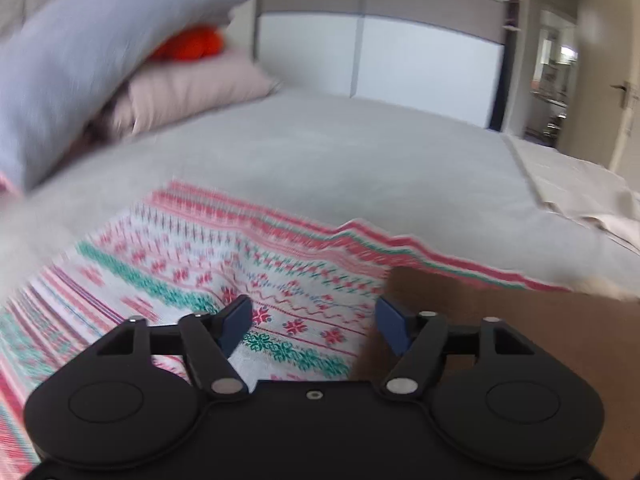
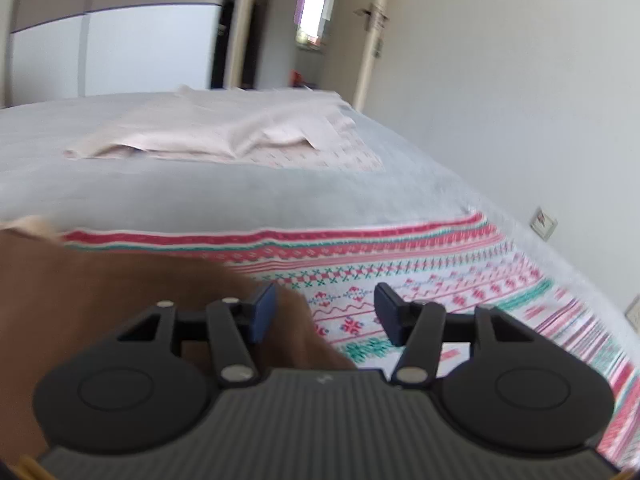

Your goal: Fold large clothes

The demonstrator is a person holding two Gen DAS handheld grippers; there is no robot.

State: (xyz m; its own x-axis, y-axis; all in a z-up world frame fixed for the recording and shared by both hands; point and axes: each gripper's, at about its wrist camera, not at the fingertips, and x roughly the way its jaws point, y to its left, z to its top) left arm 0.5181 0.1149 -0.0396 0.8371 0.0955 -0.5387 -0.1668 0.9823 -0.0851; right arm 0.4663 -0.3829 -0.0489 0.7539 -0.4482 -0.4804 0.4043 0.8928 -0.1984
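A brown garment (image 1: 500,340) lies on a white cloth with red and green knit-style patterns (image 1: 180,272), which is spread over the grey bed (image 1: 340,160). My left gripper (image 1: 314,316) hovers open over the patterned cloth, and the brown fabric's edge lies just under its right finger. In the right wrist view the same brown garment (image 2: 120,280) fills the lower left, with the patterned cloth (image 2: 440,280) stretching right. My right gripper (image 2: 324,308) is open above the brown edge. The pads of both grippers press on nothing. Both views are blurred.
Pillows (image 1: 80,60) and an orange item (image 1: 192,44) are piled at the left end of the bed. A beige cloth (image 2: 224,132) lies crumpled farther across the bed. A wardrobe (image 1: 380,40) stands behind, a wall with a socket (image 2: 543,222) borders the right.
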